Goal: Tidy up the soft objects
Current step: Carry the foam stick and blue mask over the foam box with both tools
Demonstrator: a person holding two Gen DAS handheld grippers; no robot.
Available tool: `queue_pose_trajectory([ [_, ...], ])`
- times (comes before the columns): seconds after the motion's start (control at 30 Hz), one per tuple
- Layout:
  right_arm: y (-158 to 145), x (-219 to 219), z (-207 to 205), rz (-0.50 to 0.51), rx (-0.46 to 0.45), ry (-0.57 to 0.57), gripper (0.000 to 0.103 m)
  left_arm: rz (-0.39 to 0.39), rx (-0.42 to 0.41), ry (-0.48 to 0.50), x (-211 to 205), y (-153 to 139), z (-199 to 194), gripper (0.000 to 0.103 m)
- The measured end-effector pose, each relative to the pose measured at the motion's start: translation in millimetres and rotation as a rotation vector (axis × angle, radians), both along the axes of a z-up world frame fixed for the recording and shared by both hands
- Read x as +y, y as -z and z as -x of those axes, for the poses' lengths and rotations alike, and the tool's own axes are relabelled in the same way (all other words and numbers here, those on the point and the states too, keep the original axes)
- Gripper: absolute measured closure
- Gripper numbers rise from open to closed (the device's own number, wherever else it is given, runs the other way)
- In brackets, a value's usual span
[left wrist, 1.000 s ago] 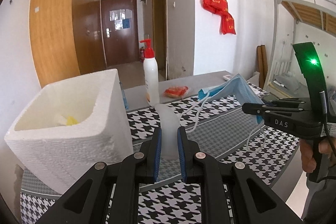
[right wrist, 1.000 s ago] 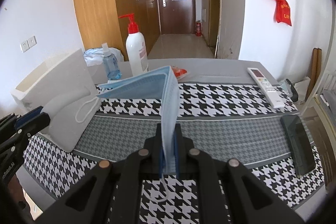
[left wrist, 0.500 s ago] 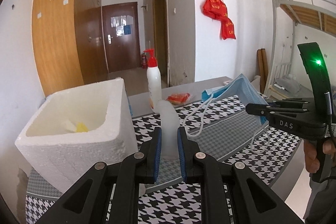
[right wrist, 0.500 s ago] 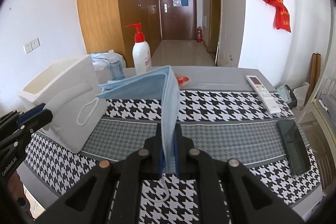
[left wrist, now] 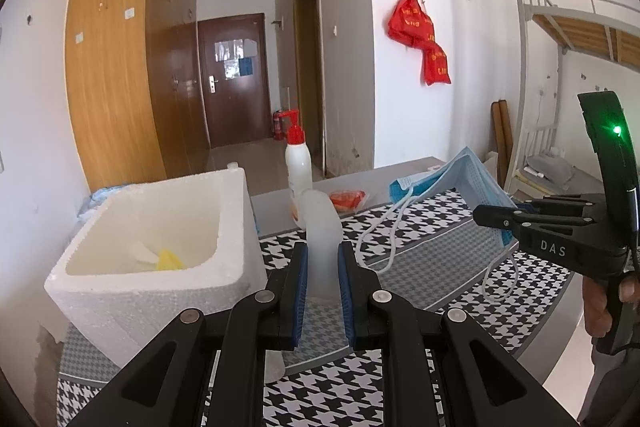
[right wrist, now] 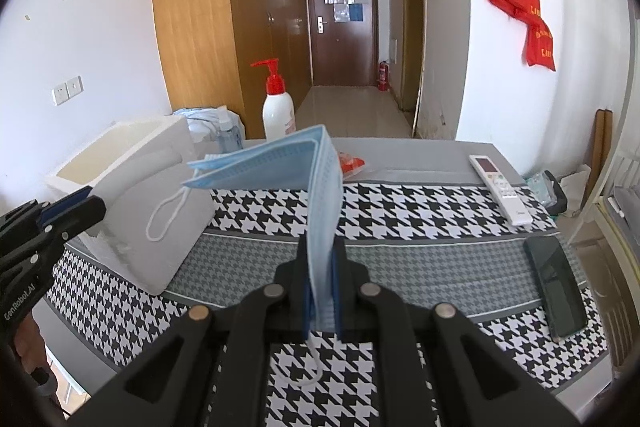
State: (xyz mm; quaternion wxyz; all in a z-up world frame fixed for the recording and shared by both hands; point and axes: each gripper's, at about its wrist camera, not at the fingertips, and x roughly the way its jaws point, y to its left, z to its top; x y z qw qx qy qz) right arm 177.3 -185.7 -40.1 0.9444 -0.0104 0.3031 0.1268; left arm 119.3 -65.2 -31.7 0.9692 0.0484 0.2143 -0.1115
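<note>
Worktop cloth (right wrist: 400,211): black-and-white houndstooth with grey bands. Foam box (left wrist: 160,227): white. Face mask (right wrist: 320,187): light blue, white loops. Pump bottle (right wrist: 278,107): white, red pump. Claw pads (left wrist: 301,291): blue.

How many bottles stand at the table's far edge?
2: a white pump bottle with a red top, and a small clear bottle behind the foam box. Others may be hidden.

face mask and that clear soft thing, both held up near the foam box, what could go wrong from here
1. The blue face mask is pinched only at its lower edge by the right gripper; its ear loop dangles and could snag on the foam box rim.
2. The translucent soft piece bends over above the left gripper, so it might slip or drop short of the box.
</note>
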Motion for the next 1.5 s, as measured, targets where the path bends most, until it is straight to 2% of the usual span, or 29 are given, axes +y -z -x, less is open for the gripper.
queue_pose_trajectory([
  [1.03, -25, 11, 4, -0.018, -0.081, -0.05, 0.092, 0.01, -0.1, -0.039, 15, -35, 4, 0.087],
  [1.5, -35, 28, -4, -0.026, -0.114, -0.104, 0.092, 0.002, -0.13, -0.109, 28, -43, 0, 0.087],
])
